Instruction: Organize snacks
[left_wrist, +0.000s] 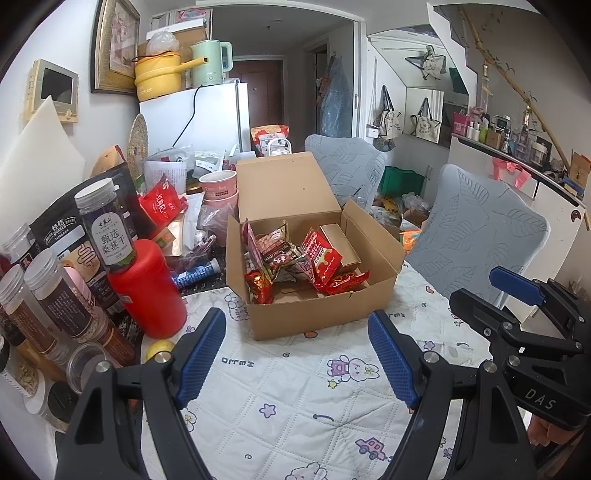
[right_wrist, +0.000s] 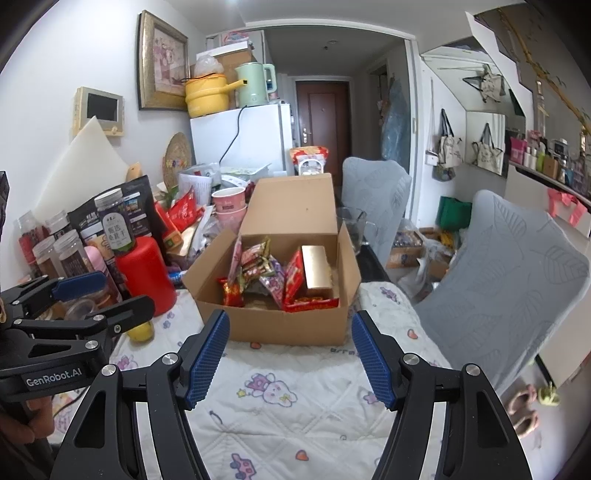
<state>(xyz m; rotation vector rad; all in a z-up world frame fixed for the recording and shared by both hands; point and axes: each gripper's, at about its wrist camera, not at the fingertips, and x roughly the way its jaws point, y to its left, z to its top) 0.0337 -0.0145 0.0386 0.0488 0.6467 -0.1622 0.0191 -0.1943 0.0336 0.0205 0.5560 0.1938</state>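
2 grippers, left (left_wrist: 297, 354) and right (right_wrist: 290, 360), hovering spread wide, gripping nothing, over the quilted cloth (left_wrist: 295, 398). Snack packets (left_wrist: 295, 258) piled inside the open cardboard box (left_wrist: 314, 314) ahead. Crowding its left: red canister (left_wrist: 147, 288), jars (left_wrist: 55, 295), lemon (left_wrist: 159, 349).

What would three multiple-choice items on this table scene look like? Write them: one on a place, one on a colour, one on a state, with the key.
1. Where is the gold box?
A. inside the cardboard box
B. on the fridge
C. on a chair

2. What colour is the big canister left of the cardboard box?
A. green
B. red
C. white

3. How are the left gripper and right gripper?
A. both shut
B. one holding a snack
C. both open, empty

Key: A, it sits among the snack packets; B, its body is red; C, the fingers stand apart with nothing between.
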